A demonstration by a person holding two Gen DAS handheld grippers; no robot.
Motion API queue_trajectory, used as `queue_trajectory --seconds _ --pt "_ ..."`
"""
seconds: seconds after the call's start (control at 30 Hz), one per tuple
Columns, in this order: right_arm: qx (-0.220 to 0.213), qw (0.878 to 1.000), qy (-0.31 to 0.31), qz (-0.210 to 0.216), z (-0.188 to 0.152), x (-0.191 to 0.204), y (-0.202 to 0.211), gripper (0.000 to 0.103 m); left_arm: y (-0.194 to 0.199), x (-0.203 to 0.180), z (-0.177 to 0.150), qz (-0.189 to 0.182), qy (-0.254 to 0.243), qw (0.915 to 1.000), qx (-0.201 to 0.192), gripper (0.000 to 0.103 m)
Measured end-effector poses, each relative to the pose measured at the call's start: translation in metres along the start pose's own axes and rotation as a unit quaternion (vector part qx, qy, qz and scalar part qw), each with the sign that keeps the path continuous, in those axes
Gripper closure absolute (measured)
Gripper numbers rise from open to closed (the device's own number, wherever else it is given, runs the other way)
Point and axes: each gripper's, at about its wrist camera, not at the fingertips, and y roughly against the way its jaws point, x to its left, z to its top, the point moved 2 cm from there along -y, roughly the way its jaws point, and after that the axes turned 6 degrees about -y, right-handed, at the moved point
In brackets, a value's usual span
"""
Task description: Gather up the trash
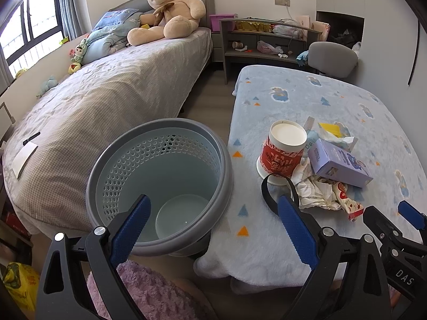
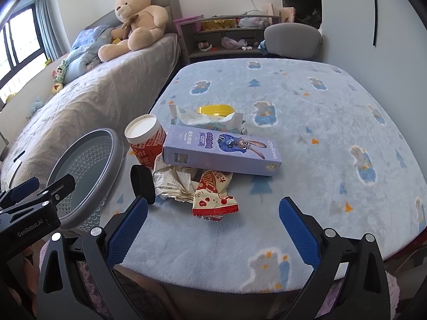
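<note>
Nothing is collected yet, as I judge it: the bin [image 1: 160,184] shows a bare floor, and all the trash lies on the table [image 2: 307,122].

The table, under its blue fleece cover, fills most of my right view. The bin stands off its left edge, beside the bed [image 1: 106,98], with its rim just touching the cover's side. My left gripper [image 1: 213,229] hangs over that rim and the table edge, jaws wide apart and holding nothing. My right gripper [image 2: 213,226] hovers above the table's near edge, jaws equally spread and empty, with the trash pile just ahead of it.

The pile, by size: one purple box [image 2: 221,150] lying flat on top of the rest; one red paper cup [image 2: 146,138] standing upside down at the pile's left, nearest the bin; one tissue pack [image 2: 208,118] behind the box; one wad of crumpled paper [image 2: 173,182] under the box's near side; one red-and-cream snack wrapper [image 2: 213,197] closest to my right jaws; one yellow lid [image 2: 216,110] at the back, half hidden; and one black strap loop [image 2: 141,184] at the near left. That makes seven pieces I can count, one of each, though more may hide under the box.

So the whole job remains; the wrapper looks the easiest first pick.
</note>
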Motion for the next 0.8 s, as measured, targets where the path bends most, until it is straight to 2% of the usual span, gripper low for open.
queue_trajectory --seconds 0.57,0.8 --pt "-0.003 1.0 0.0 0.0 0.001 -0.0015 0.0013 0.006 0.0045 0.0008 -0.0025 0.001 -0.001 1.0 0.001 0.011" --pt "-0.012 1.0 0.004 -0.012 0.0036 -0.0012 0.0064 0.006 0.0096 0.0005 -0.0056 0.004 -0.004 1.0 0.003 0.011"
